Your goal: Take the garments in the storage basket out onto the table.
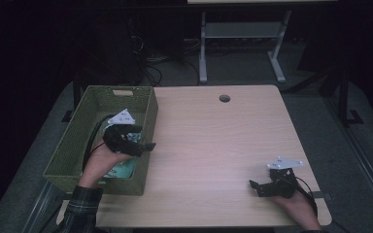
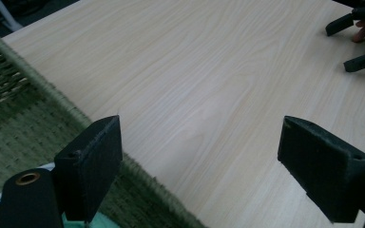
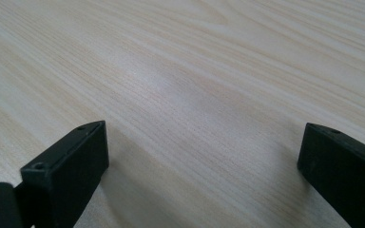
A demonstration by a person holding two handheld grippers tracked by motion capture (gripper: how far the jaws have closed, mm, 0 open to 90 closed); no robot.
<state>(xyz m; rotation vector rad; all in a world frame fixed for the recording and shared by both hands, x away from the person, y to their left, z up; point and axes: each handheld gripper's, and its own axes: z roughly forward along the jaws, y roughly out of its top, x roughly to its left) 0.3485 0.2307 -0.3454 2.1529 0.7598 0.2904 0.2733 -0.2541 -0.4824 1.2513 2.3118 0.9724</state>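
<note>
A green woven basket (image 1: 76,130) stands on the left side of the light wooden table (image 1: 213,145). My left gripper (image 1: 144,138) hangs over the basket's right wall, jaws pointing right over the tabletop. In the left gripper view it (image 2: 199,161) is open with nothing between the jaws, and the basket rim (image 2: 52,95) runs below it. A teal and white item (image 1: 122,170) lies in the basket under the hand. My right gripper (image 1: 258,181) rests low near the table's front right corner, pointing left. It (image 3: 202,161) is open over bare wood.
A round cable hole (image 1: 224,98) sits near the table's far edge. Behind the table stand the white legs of another desk (image 1: 203,53) and some floor cables. In the left gripper view the right gripper (image 2: 356,42) appears at the top right.
</note>
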